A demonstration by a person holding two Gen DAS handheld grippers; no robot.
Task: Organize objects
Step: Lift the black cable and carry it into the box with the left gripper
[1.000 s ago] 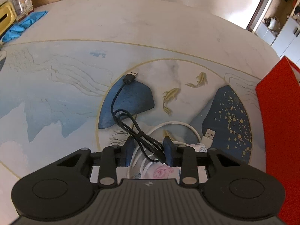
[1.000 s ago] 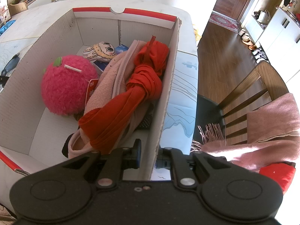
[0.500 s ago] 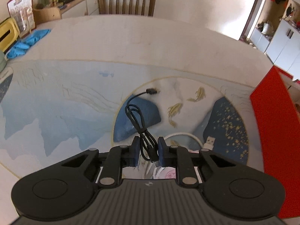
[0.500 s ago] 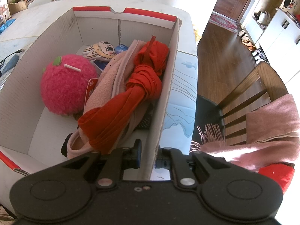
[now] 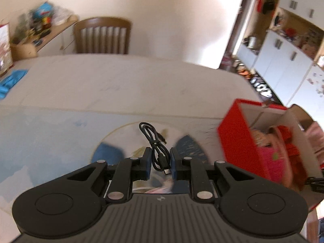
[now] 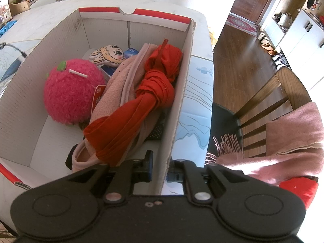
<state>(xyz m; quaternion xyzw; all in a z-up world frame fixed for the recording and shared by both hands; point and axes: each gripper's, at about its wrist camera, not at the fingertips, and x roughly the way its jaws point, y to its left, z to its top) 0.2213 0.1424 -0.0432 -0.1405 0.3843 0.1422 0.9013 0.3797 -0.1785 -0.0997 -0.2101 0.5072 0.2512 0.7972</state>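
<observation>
My left gripper (image 5: 161, 163) is clamped on the black cable (image 5: 156, 141) — the bundle is pinched between the blue pads (image 5: 147, 161), with its loop sticking out past the fingertips toward twelve o'clock and one plug hanging by the right pad. In that blurred view the cable is off the table (image 5: 121, 85), and the red box (image 5: 239, 141) sits at about three o'clock, open side up, with pink and red things showing inside. A wooden chair (image 5: 102, 35) stands past the table's far edge at eleven o'clock. My right gripper (image 6: 162, 169) is closed on the box's right wall (image 6: 182, 93) — one finger inside, the other outside, the cardboard edge running up from between them toward one o'clock. Inside the box, a fuzzy pink ball (image 6: 70, 93) lies at ten o'clock, a knotted red cloth (image 6: 145, 101) lies over a pink fleece (image 6: 117, 85) near the middle, and a small cartoon plush (image 6: 108, 54) rests toward the far wall. A pink scarf (image 6: 283, 145) is draped over a chair at three o'clock.
</observation>
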